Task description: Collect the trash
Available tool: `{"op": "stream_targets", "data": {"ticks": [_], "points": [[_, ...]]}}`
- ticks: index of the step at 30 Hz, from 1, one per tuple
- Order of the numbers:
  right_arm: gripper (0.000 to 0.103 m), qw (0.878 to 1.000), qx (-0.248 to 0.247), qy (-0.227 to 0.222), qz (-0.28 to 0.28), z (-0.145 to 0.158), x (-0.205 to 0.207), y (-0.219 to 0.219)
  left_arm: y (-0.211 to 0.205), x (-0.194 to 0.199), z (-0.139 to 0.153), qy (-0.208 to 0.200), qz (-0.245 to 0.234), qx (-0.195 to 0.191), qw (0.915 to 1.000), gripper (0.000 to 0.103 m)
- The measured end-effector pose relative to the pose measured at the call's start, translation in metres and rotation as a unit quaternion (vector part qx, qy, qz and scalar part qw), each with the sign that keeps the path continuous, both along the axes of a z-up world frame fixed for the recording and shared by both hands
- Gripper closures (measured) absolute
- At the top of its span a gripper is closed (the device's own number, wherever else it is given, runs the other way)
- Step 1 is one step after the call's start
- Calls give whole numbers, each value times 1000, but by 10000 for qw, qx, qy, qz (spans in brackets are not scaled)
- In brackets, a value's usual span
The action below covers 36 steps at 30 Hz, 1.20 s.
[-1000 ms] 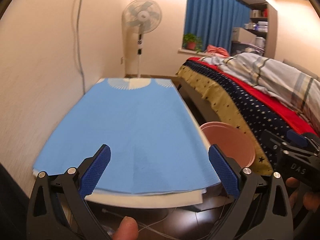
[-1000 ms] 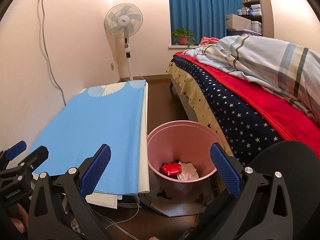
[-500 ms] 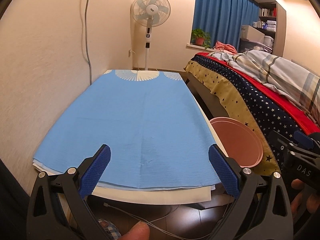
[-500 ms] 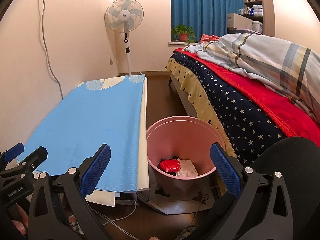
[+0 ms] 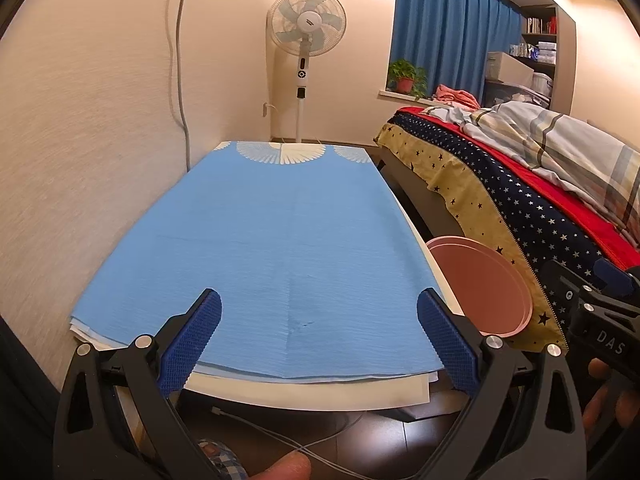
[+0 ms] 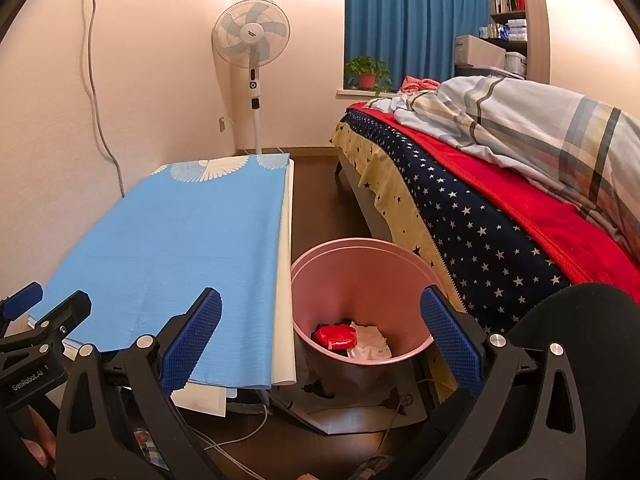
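Note:
A pink trash bin [image 6: 362, 280] stands on the floor between the low table and the bed; inside lie a red wrapper [image 6: 335, 337] and white crumpled paper [image 6: 370, 342]. My right gripper [image 6: 320, 344] hangs open just in front of and above the bin, nothing between its blue pads. My left gripper [image 5: 318, 344] is open over the near edge of the table's blue cloth [image 5: 272, 240], empty. In the left wrist view the bin [image 5: 480, 284] shows at the right, beside the other gripper's body [image 5: 596, 320]. No trash shows on the cloth.
A bed [image 6: 500, 200] with star-patterned cover and plaid quilt fills the right. A standing fan [image 5: 306, 36] is at the far wall, by blue curtains and a potted plant [image 6: 368, 72]. White cables [image 5: 280, 436] trail on the dark floor under the table edge.
Both grippers have drawn back and risen slightly; the left view swung so the table sits more centred and farther. The jaws stayed open and empty.

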State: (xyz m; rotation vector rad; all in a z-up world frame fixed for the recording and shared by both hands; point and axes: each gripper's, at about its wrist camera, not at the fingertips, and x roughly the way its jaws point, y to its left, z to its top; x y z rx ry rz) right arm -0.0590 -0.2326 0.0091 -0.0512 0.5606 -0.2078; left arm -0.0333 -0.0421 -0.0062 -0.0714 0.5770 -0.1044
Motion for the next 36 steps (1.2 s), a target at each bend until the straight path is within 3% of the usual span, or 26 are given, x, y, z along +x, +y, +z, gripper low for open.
{"op": "stream_targets", "data": {"ticks": [36], "points": [[5,10000,-18,-19,-4,1,0,1,4,-3,0,-53,27,-10,10000,8]]}}
